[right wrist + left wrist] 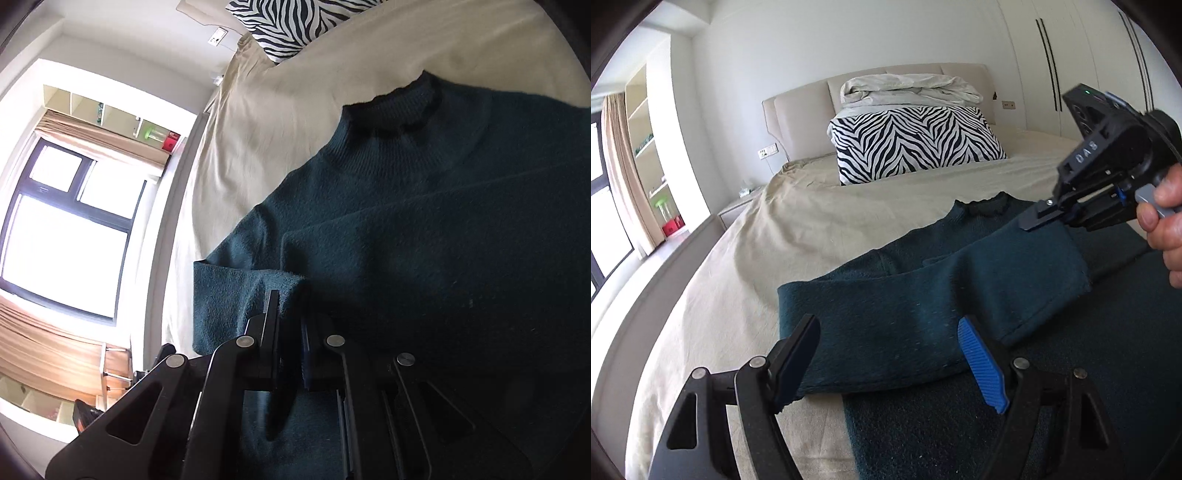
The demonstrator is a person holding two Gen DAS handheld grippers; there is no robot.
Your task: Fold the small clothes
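In the left wrist view, a window with a tan curtain point(618, 173) was noted at the far left edge, with shelving beside it. A beige sheet point(746, 266) was seen to cover the bed across the left and centre of the frame, and a zebra-print pillow point(912, 142) was recorded at upper centre, with a crumpled pale duvet point(908, 88) stacked on it against the headboard. The dark teal sweater point(923, 295) was found spread on the sheet at lower centre and right, its collar toward the pillow and one sleeve folded across the body. The left gripper point(897, 354) was observed at the bottom of the frame with its jaws spread wide, one to each side of the folded sleeve, clamping nothing. At the right edge, the right gripper point(1039, 218) was seen in a hand point(1167, 221), its tips pinched on the sleeve's cuff. In the right wrist view, the window point(66, 236) filled the left, the sweater point(443, 221) the centre and right, and the right gripper point(290, 314) was confirmed closed on a fold of teal knit at lower centre.
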